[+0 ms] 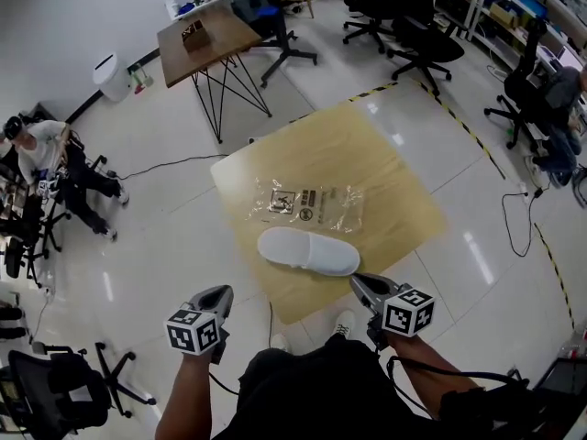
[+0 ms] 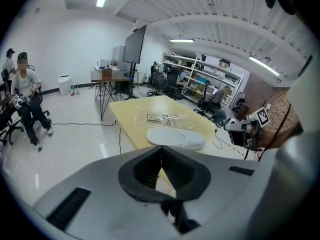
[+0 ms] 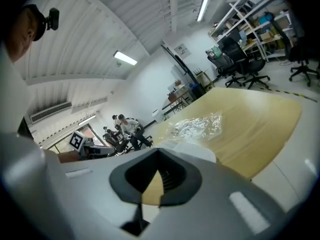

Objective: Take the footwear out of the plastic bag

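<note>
A white slipper [image 1: 307, 250] lies on the light wooden table [image 1: 404, 181], near its front edge. Just behind it a clear plastic bag [image 1: 307, 204] lies flat and crumpled. My left gripper [image 1: 220, 293] is off the table's front left corner, jaws shut with nothing between them. My right gripper [image 1: 358, 284] hovers at the front edge, right of the slipper's toe, also shut and empty. In the left gripper view the slipper [image 2: 175, 137] and bag [image 2: 162, 118] lie ahead of the closed jaws. The right gripper view shows the bag [image 3: 197, 125] beyond the slipper [image 3: 195, 151].
A dark brown table [image 1: 206, 35] with a small box stands at the back left. A seated person [image 1: 46, 154] is at the far left. Office chairs [image 1: 413, 26] stand at the back right, another chair [image 1: 55, 392] at the lower left. Cables and striped tape cross the floor.
</note>
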